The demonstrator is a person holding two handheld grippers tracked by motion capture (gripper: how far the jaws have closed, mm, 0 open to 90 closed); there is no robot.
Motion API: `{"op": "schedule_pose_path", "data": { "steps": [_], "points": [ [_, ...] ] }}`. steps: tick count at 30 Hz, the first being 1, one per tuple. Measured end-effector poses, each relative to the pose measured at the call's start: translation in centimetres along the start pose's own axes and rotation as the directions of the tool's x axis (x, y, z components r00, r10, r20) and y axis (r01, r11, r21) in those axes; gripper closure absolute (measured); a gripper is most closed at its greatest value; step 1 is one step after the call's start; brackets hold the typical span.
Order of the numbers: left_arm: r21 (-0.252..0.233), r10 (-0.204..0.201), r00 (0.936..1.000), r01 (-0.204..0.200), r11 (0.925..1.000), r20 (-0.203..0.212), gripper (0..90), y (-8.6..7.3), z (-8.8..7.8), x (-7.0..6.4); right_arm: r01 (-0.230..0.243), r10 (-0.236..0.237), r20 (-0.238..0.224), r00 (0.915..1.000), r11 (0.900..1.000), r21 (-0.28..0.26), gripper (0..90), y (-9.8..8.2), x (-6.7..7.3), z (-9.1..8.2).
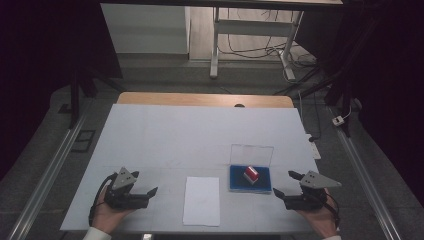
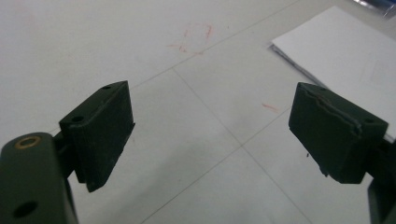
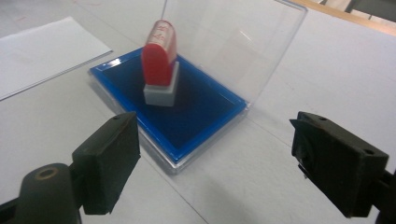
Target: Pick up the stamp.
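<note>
Red-handled stamp with grey base (image 3: 159, 65) seen standing in blue ink pad tray (image 3: 205, 100), clear lid (image 3: 233, 42) raised behind. Right tool (image 3: 210, 158) held wide open, empty, near tray. Left tool (image 2: 210, 135) open, empty, beside white paper sheet (image 1: 201, 200). Risk judged: lid knocked, or stamp tipped by off-centre pinch.

On the table (image 1: 150, 135) I see the sheet of paper (image 1: 201, 200) lying between my two grippers, the ink pad case (image 1: 250, 183) just right of it with the stamp (image 1: 250, 174) standing in it and its lid (image 1: 251, 154) upright behind.
</note>
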State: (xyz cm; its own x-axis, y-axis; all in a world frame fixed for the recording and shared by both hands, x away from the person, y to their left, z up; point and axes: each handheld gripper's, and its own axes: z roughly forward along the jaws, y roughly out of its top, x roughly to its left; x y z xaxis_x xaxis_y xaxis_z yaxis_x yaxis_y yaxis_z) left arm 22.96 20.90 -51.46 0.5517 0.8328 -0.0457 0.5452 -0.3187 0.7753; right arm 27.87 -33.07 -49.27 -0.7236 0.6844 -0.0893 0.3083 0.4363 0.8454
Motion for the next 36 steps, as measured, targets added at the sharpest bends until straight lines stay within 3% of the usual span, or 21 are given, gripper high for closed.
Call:
{"op": "schedule_pose_path", "data": {
  "steps": [13, 19, 36],
  "points": [
    [0.008, 0.021, 0.9996, -0.021, 0.9997, 0.020, 14.9, 0.0, 0.0, 0.4, -0.021, 0.021, 0.036, 0.9991, 1.000, 0.002, 18.8, 0.3, -0.1, 0.2],
    [0.019, 0.016, 0.9996, -0.017, 0.9997, 0.022, 15.2, 0.0, 0.1, 0.8, -0.025, 0.024, 0.024, 0.9994, 0.999, 0.023, 20.2, 0.3, 0.0, 0.4],
    [0.010, 0.023, 0.9997, -0.023, 0.9997, 0.010, 15.3, 0.5, -0.3, 0.3, -0.033, 0.033, 0.014, 0.9994, 0.999, -0.011, 22.4, 1.8, 0.2, -0.4]
  ]
}}
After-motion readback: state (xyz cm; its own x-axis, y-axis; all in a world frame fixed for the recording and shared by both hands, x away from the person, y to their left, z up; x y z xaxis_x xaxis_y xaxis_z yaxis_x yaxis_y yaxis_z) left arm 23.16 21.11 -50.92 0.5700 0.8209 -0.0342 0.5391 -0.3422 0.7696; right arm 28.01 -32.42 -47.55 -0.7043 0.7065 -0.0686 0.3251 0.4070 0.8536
